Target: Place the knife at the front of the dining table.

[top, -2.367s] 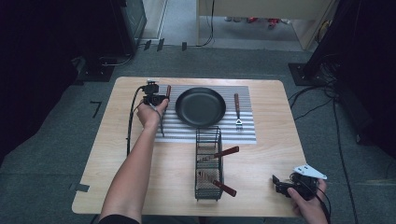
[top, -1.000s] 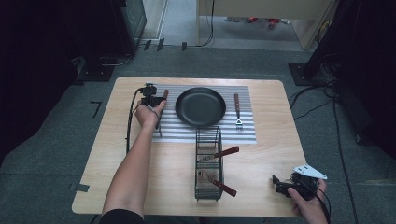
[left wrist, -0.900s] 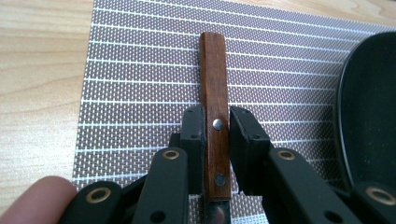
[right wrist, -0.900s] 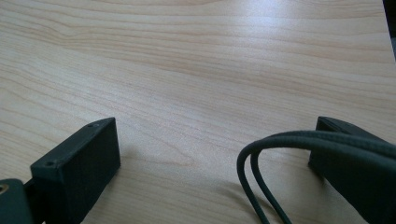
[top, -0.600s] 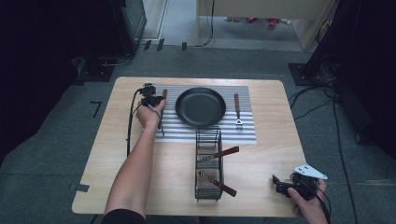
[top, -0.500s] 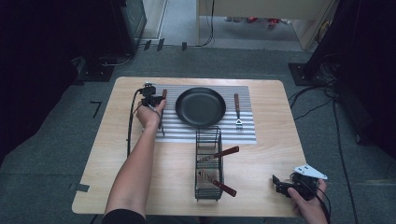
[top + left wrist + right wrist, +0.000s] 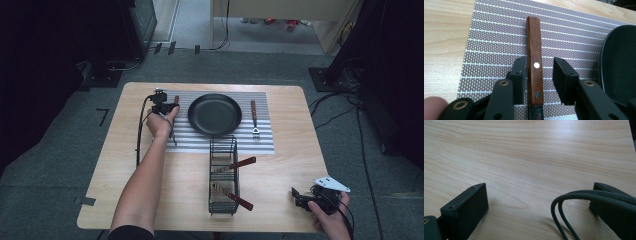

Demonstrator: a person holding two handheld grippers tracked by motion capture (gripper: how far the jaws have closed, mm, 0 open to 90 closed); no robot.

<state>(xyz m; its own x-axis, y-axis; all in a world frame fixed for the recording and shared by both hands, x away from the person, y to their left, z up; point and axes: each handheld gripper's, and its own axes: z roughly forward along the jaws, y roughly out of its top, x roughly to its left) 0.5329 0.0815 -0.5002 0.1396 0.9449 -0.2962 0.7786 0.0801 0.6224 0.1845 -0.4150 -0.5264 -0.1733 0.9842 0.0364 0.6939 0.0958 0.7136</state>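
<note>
A wooden-handled knife [image 7: 534, 67] lies on the striped mat [image 7: 489, 47] beside the pan [image 7: 214, 114], its handle between the left gripper's [image 7: 539, 77] parted jaws, not clamped. The right gripper [image 7: 536, 202] rests wide open on the tabletop [image 7: 529, 152]. Nothing has moved since earlier.

A mat [image 7: 220, 142] is lying across the far half of the table [image 7: 280, 175], with a pan [image 7: 214, 114] sitting at its middle. A knife [image 7: 534, 65] is lying on the mat left of the pan, a fork [image 7: 254, 118] to the pan's right. A wire basket [image 7: 223, 175] is standing nearer the person, holding two utensils [image 7: 239, 164].
</note>
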